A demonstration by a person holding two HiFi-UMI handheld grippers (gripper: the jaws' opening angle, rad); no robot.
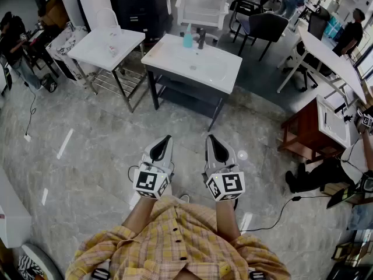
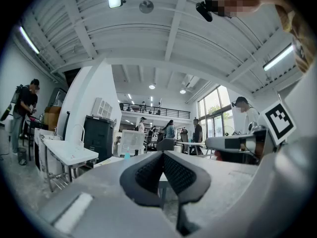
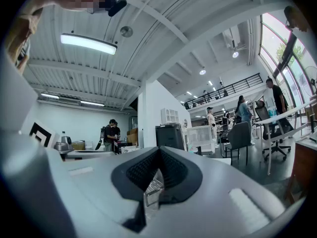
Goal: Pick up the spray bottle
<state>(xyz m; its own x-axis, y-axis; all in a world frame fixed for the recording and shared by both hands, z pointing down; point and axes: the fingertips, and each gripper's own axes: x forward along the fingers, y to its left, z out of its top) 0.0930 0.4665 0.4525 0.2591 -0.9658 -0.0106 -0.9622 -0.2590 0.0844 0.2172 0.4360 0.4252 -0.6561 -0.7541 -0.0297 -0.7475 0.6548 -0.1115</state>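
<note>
Status: task not begun; nothing lifted, nothing touched.

Left gripper [image 1: 165,143]: level, fingers pressed together, tips meeting [image 2: 162,153], nothing between them.

Right gripper [image 3: 158,150]: level, just beside the left one, fingers likewise closed tip to tip on nothing. A small gap behind the tips shows only background.

Spray bottle [image 1: 187,37]: teal, upright, well ahead of both sets of fingertips and roughly on the line between them. It stands at the far edge of a white sink stand [image 1: 175,57], just beside a dark tap [image 1: 201,38]. In the left gripper view it is a tiny teal speck [image 2: 127,155] just left of the closed tips.

Remaining, as judged: cross the open floor [image 1: 87,156] to the stand, part one gripper's fingers, close them round the bottle, lift.

Not made out: the bottle's trigger, nozzle direction and fill level, all too small. The bottle cannot be found with certainty in the right gripper view. The person's hands are hidden behind the marker cubes. A second white table [image 1: 99,48] lies ahead, off to the left of the fingers.
</note>
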